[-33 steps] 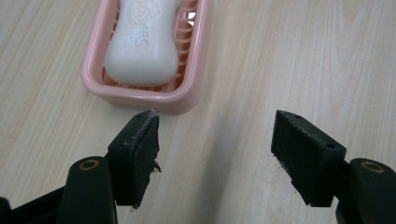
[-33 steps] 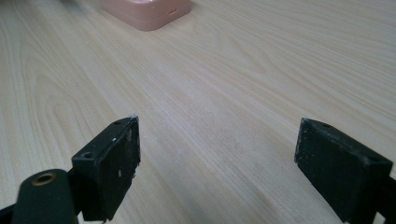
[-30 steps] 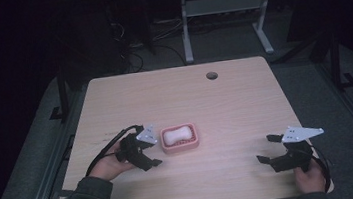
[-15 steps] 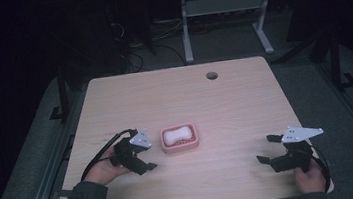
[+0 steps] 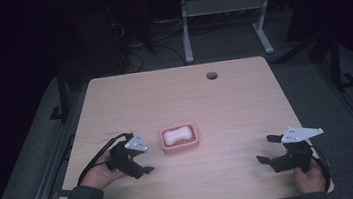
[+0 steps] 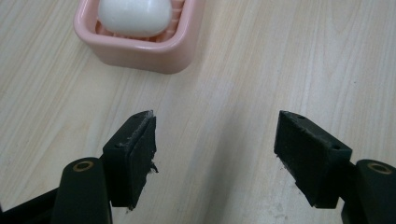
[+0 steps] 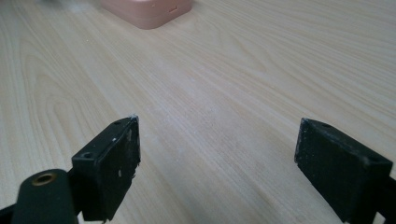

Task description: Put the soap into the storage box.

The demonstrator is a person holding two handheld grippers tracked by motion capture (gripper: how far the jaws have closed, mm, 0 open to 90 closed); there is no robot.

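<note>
A pink soap dish (image 5: 180, 139) sits on the wooden table (image 5: 225, 104), left of centre, with a white bar of soap (image 5: 178, 135) lying in it. My left gripper (image 5: 144, 161) is just left of the dish, open, with nothing between its jaws. In the left gripper view the dish (image 6: 140, 44) and the soap (image 6: 134, 16) lie ahead at the upper left, apart from the left gripper (image 6: 215, 147). My right gripper (image 5: 267, 150) rests open near the table's front right. In the right gripper view the gripper (image 7: 217, 154) spans bare wood, the dish (image 7: 147, 11) far ahead.
A round cable hole (image 5: 211, 75) lies near the table's far edge. Beyond the table stand dark floor, cables and a white desk frame (image 5: 225, 13). Bare wood stretches between the two grippers and across the far half.
My left gripper has drawn back from the dish toward the front left by a small amount. The right gripper has stayed in place.
</note>
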